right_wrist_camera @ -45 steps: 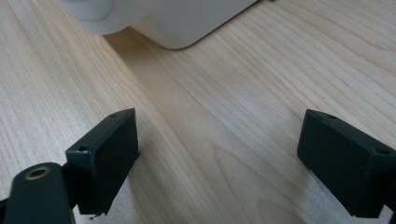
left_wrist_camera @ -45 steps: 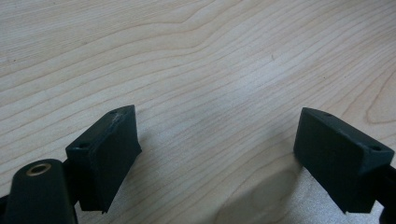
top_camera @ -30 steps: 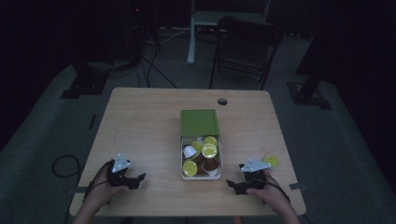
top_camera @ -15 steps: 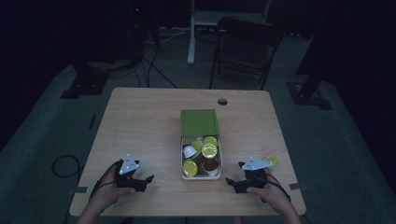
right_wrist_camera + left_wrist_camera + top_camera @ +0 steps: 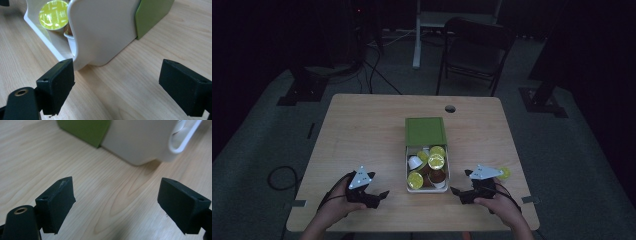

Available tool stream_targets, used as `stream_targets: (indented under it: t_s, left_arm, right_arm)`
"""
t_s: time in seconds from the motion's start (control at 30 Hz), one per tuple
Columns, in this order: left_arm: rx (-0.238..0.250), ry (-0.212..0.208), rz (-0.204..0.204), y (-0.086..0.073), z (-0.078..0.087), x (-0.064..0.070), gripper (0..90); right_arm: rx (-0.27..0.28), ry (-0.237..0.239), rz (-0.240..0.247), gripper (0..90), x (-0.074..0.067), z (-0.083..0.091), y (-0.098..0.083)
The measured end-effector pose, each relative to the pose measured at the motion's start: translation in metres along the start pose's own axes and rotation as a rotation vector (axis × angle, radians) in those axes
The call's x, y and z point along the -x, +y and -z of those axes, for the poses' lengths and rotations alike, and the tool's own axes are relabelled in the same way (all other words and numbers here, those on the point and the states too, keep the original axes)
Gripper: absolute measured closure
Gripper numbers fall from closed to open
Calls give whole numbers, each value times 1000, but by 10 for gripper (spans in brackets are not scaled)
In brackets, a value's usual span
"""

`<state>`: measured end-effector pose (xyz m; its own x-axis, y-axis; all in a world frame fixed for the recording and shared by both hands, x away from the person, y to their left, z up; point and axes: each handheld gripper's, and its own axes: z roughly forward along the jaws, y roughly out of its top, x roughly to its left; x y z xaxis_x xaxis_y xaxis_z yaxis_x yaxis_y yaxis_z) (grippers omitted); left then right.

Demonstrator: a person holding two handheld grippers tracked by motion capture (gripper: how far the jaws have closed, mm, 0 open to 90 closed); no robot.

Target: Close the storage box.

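A white box with a green lid slid back sits mid-table, holding several coffee capsules with yellow-green foil tops. My left gripper rests on the table just left of the box, open, nothing between its fingers. In the left gripper view the box's white corner and green lid lie ahead. My right gripper stands open to the right of the box. The right gripper view faces the box wall, a yellow-topped capsule inside.
One loose yellow capsule lies on the table behind the right hand. A cable hole is near the far edge. A dark chair stands beyond the table. Bare wood surrounds the box.
My left gripper has slid to the right across the table, closer to the box. The right gripper has hardly moved.
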<state>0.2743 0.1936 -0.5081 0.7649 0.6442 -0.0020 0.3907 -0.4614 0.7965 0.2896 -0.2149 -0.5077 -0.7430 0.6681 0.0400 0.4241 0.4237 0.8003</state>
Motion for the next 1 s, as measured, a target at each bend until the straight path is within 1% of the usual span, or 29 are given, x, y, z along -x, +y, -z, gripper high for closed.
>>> stream_targets:
  t_s: [0.03, 0.07, 0.1, 0.13, 0.17, 0.4, 0.53, 0.7, 0.87, 1.0]
  left_arm:
    - [0, 0, 0, 0, 0, 0, 143]
    - [12, -13, -8, 4, -2, 3, 143]
    - [19, -16, -5, 5, -3, 4, 143]
    - [19, -16, -5, 5, -3, 4, 144]
    - [23, -24, -16, 9, -5, 6, 144]
    - [39, -54, -32, 19, -13, 12, 144]
    - [59, -69, -25, 26, -17, 14, 144]
    - [71, -78, -30, 32, -22, 16, 144]
    - [82, -80, -30, 37, -27, 16, 144]
    - [81, -87, -34, 40, -32, 17, 144]
  right_arm:
    - [0, 0, 0, 127, 0, 0, 0]
    - [6, 4, -1, 127, 0, 0, 2]
    - [8, 5, -3, 127, 0, 1, 3]
    - [10, 6, -3, 127, -1, 1, 4]
    - [12, 7, -1, 127, -1, 1, 4]
    - [28, 19, 9, 127, -3, 2, 11]
    - [37, 17, 20, 127, -3, 1, 15]
    - [40, 26, 21, 127, -5, -1, 19]
    - [40, 24, 12, 127, -3, -4, 20]
    - [43, 27, 3, 127, -2, -5, 20]
